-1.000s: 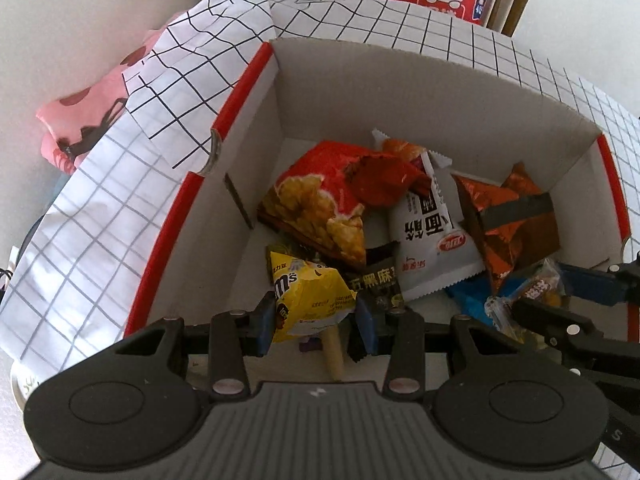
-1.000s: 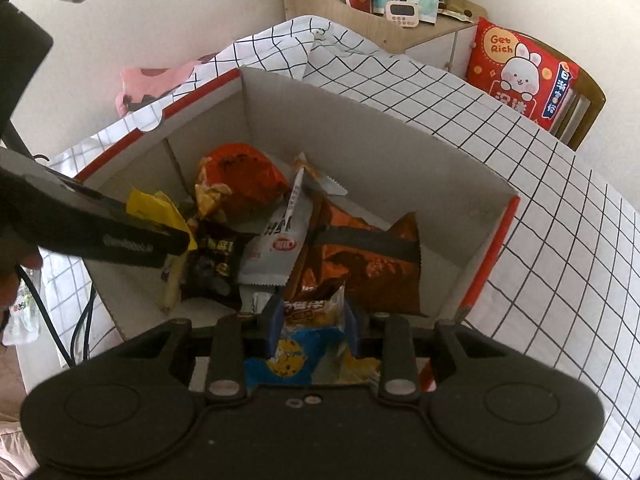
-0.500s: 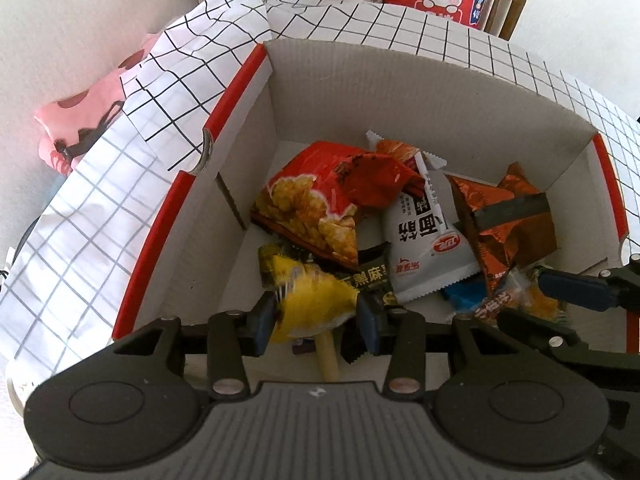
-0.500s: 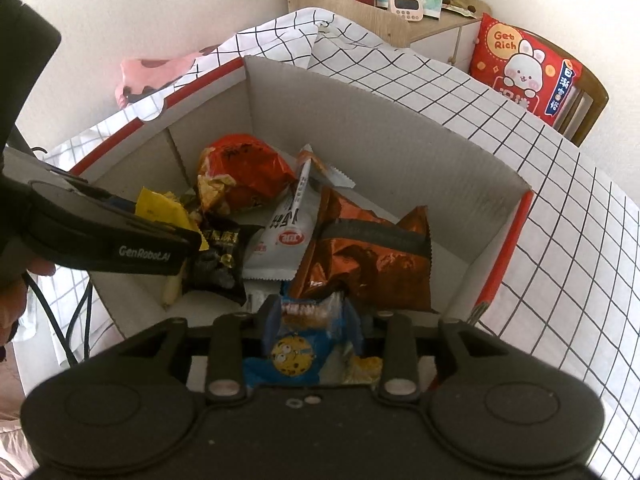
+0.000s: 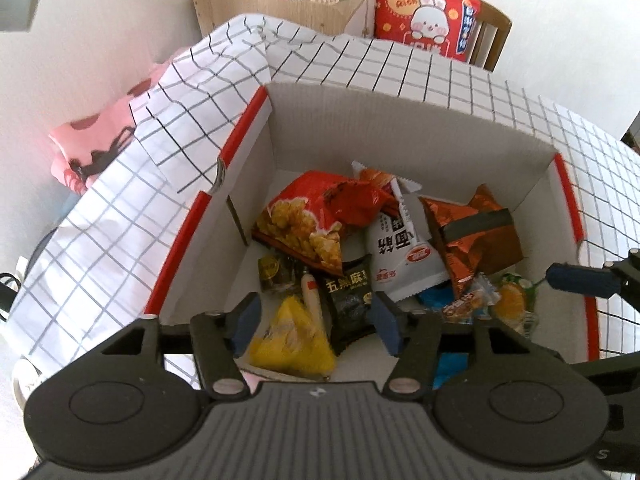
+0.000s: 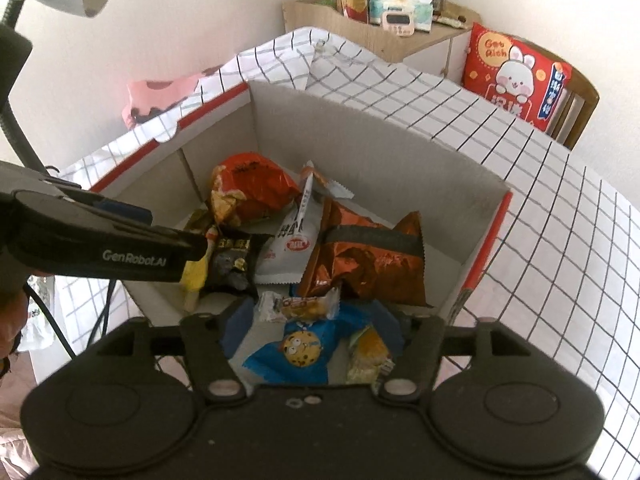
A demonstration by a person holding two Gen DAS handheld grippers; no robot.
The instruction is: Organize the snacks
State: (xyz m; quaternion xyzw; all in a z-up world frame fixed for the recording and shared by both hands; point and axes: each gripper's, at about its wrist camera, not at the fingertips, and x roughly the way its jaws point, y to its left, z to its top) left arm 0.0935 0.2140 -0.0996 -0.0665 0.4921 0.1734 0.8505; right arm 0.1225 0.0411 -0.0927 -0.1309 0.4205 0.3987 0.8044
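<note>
Yellow packet (image 5: 291,340) loose between opening left tongs (image 5: 316,322); right tongs (image 6: 316,330) opening, blue cookie pack (image 6: 298,354) released.

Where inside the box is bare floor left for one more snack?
Bare floor shows along the box's left wall, beside the red popcorn bag, and near the front wall behind the yellow packet. The middle and right, around the orange bag, are crowded.
</note>
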